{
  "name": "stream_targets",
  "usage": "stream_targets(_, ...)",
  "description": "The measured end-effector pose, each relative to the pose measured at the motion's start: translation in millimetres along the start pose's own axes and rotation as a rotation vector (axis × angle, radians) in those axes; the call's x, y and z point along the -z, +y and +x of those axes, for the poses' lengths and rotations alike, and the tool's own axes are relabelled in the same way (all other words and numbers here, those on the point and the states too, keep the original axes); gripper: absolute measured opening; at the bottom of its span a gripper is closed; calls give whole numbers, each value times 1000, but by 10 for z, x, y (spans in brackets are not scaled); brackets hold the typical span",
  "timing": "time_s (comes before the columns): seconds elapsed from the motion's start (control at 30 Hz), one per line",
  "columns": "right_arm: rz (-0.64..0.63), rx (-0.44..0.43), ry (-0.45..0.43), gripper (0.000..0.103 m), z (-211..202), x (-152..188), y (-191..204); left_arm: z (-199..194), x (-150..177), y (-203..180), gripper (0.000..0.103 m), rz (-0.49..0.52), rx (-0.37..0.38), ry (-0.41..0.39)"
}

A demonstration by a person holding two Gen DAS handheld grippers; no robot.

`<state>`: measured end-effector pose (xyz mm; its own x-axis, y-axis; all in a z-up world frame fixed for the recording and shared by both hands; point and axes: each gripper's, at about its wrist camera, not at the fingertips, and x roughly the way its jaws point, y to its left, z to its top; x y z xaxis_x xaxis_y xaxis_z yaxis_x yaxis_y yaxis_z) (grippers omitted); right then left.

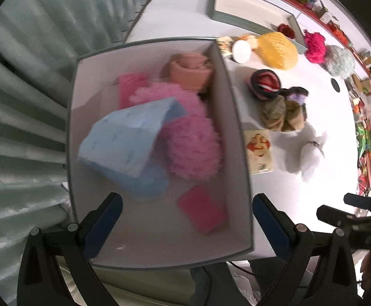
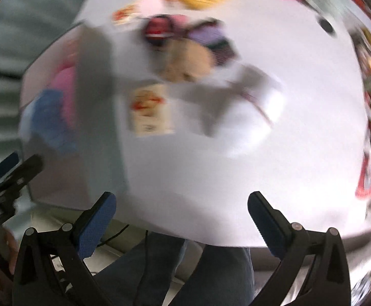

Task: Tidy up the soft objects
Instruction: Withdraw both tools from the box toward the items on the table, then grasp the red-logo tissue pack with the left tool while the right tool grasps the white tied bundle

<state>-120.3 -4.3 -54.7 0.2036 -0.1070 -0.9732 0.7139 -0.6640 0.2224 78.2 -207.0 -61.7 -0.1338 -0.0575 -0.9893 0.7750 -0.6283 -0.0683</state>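
Left gripper (image 1: 186, 225) wide open and empty above a white box (image 1: 239, 137) holding a blue cloth (image 1: 126, 137), pink puff (image 1: 190, 148), pink sponges (image 1: 202, 210) and peach roll (image 1: 189, 72). Right gripper (image 2: 181, 223) also wide open, empty, over white table (image 2: 236, 183), view heavily blurred. Beside box on table: patterned card (image 1: 259, 151), olive socks (image 1: 281, 114), yellow mesh (image 1: 278, 51), magenta pompom (image 1: 314, 47).

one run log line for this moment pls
left gripper: open, empty, above white box | box: light blue cloth, fluffy pink puff | right gripper: open, empty | white table: more soft items
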Motion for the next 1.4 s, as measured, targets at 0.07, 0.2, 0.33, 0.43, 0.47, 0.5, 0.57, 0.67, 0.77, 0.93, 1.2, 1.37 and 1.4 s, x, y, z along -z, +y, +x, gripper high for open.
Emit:
stream_targets(0.07,56,-3,10,103,32,28,-220,-18,-29,-128,102,17,6,1)
stream_targets(0.2,112,10,23,103,74,101,-510,-71,-103,-435,102,67,25,-9)
stream_targets(0.33,152,11,25,103,115,106,-777,-73,-168,-807,102,121,40,-11)
stream_targets(0.43,179,4,29,103,139,119,-965,-22,-201,-1042,102,142,58,-8)
stream_targets(0.47,189,2,29,103,137,121,-1017,5,-212,-1123,102,149,61,-8)
stream_targets(0.5,198,2,30,103,139,115,-1093,36,-217,-1188,102,153,59,-8)
stream_targets(0.57,208,7,27,103,138,100,-1215,146,-237,-1328,102,156,42,6)
stream_targets(0.67,229,6,26,103,154,75,-1389,348,-254,-1539,102,163,12,21)
stream_targets(0.77,255,-5,18,103,170,39,-1581,570,-285,-1670,102,150,-34,27)
stream_targets(0.93,263,-45,-4,103,178,-140,-1676,929,-357,-1683,103,78,-100,47)
stream_targets(1.2,293,-126,2,103,387,-576,-1532,1210,-401,-1639,103,31,-196,54)
stream_targets(1.37,380,-169,18,103,557,-755,-1536,1349,-425,-1636,103,19,-220,63)
stream_targets(1.4,387,-178,26,103,589,-782,-1517,1379,-425,-1634,103,16,-222,70)
